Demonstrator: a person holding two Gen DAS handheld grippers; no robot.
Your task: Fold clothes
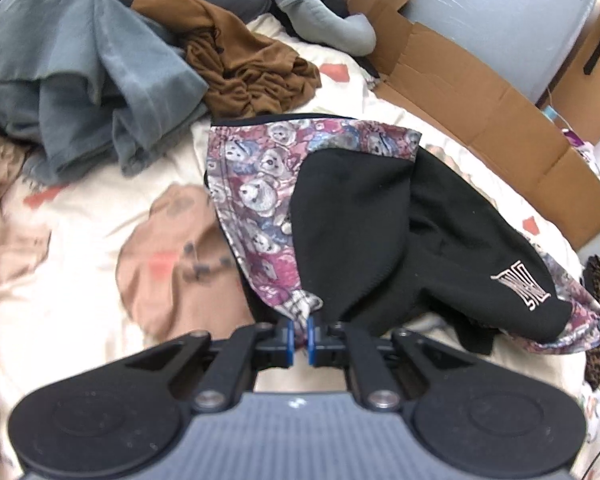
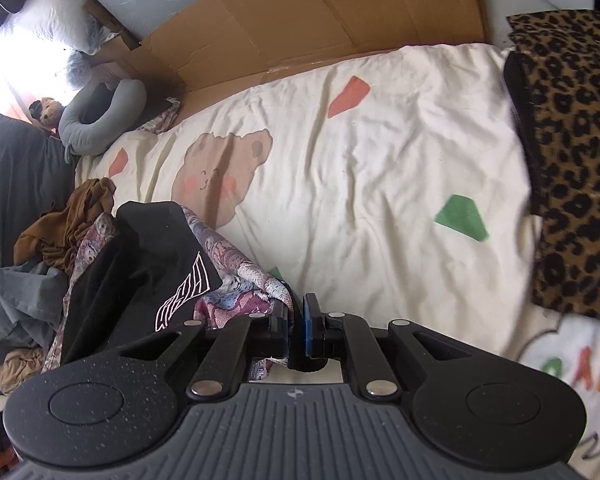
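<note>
**Both grippers pinching the bear-print garment over the bed**

While you look along the left wrist view, the bedsheet point(image 1: 84, 216) fills the middle and lower left of the frame: cream cotton, wrinkled, printed with a tan bear and small red patches. Flattened cardboard point(image 1: 492, 120) runs along the bed's far edge from the top centre to the right side. A grey pile of clothes point(image 1: 80, 80) sits at the upper left, with a brown garment point(image 1: 244, 68) crumpled just beside it and a grey neck pillow point(image 1: 324, 20) near the top centre.

In the right wrist view you see the same sheet, with a green patch point(image 2: 462, 218) right of centre and a folded leopard-print cloth point(image 2: 572, 152) along the right edge.

Your task garment point(image 1: 256, 184) lies at the centre of the left view and at the lower left of the right view. It is black fleece with a pink, blue and grey teddy-bear lining turned outward, and a pale outlined logo point(image 1: 524, 284) shows on the black side. It is bunched, not flat.

Your left gripper point(image 1: 299, 336) has its blue pads pressed together on a corner of the printed lining. Your right gripper point(image 2: 296, 330) is likewise pinched shut on a dark edge of the same garment, at the bottom centre of its frame.
</note>
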